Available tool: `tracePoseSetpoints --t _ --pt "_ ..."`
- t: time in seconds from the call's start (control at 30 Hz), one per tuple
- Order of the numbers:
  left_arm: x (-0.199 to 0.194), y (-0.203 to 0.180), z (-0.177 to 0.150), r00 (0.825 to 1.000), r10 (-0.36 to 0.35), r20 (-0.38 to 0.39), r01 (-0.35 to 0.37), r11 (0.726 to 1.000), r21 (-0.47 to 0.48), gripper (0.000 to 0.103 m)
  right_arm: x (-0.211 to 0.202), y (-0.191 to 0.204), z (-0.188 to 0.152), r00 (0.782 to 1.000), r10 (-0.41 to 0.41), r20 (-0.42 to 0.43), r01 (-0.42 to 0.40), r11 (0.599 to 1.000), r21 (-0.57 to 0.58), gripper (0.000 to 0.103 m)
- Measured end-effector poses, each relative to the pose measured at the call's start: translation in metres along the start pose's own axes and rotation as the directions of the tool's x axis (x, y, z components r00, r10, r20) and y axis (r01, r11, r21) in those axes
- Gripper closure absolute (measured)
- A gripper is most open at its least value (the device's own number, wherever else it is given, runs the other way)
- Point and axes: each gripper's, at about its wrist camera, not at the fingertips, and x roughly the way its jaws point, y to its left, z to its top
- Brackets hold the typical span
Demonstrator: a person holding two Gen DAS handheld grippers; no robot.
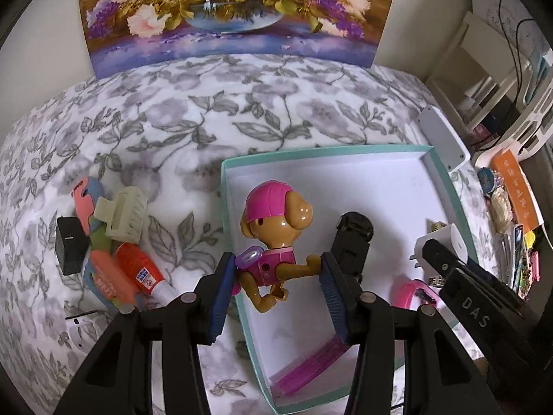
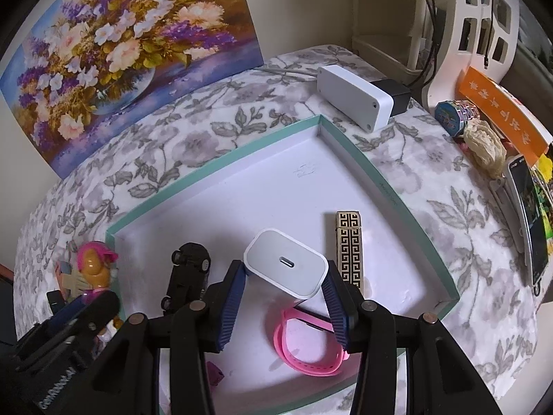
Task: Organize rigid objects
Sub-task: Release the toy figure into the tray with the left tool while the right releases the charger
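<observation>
Left gripper (image 1: 276,276): clamped on the toy dog figure (image 1: 273,231), blue pads against its pink body, held over the tray's left rim.
Right gripper (image 2: 285,282): closed on the white charger block (image 2: 286,265), pads on its two sides, held above the tray floor.
Tray (image 1: 446,186): shallow white box with a teal rim, lying on the floral cloth (image 1: 172,114) that covers the tabletop.
Inside the tray: black toy car (image 2: 188,273) at 9 o'clock of the charger; gold-and-black patterned lighter (image 2: 349,249) at 3 o'clock, just beside the right pad; pink wristband (image 2: 304,346) at 6 o'clock, partly under the gripper; pink strip (image 1: 304,370) near the tray's near edge.
In the way: the car stands close to the left gripper's right finger; wristband and lighter crowd the floor under the charger.
Outside the tray, at 9 o'clock in the left wrist view: a heap with a cream hair claw (image 1: 122,216), a black adapter (image 1: 71,245), an orange-capped tube (image 1: 141,269).
Beyond the tray: white box (image 2: 356,95) at 1 o'clock, flower painting (image 2: 114,52) against the wall at 11 o'clock.
Right edge: orange card (image 2: 501,114), tape rolls (image 2: 452,114), a phone (image 2: 528,218).
</observation>
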Motion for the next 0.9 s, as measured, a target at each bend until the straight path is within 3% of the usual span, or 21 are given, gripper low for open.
tracePoseSetpoints --t 0.43,0.63,0.9 --pt "-0.009 0.005 -0.001 1.0 0.011 0.01 -0.012 1.0 0.001 0.052 0.001 0.005 -0.003 1.0 0.002 -0.011 -0.003 0.999 -0.042 0.053" --pt "-0.015 0.026 -0.002 1.0 0.029 0.01 -0.028 0.997 -0.075 0.042 0.001 0.012 -0.008 1.0 -0.009 -0.022 0.008 0.997 -0.075 0.051" --pt "-0.014 0.063 -0.012 0.997 0.071 -0.043 -0.077 0.979 -0.19 0.042 -0.004 0.034 -0.021 1.0 -0.02 -0.018 0.017 0.988 -0.157 0.046"
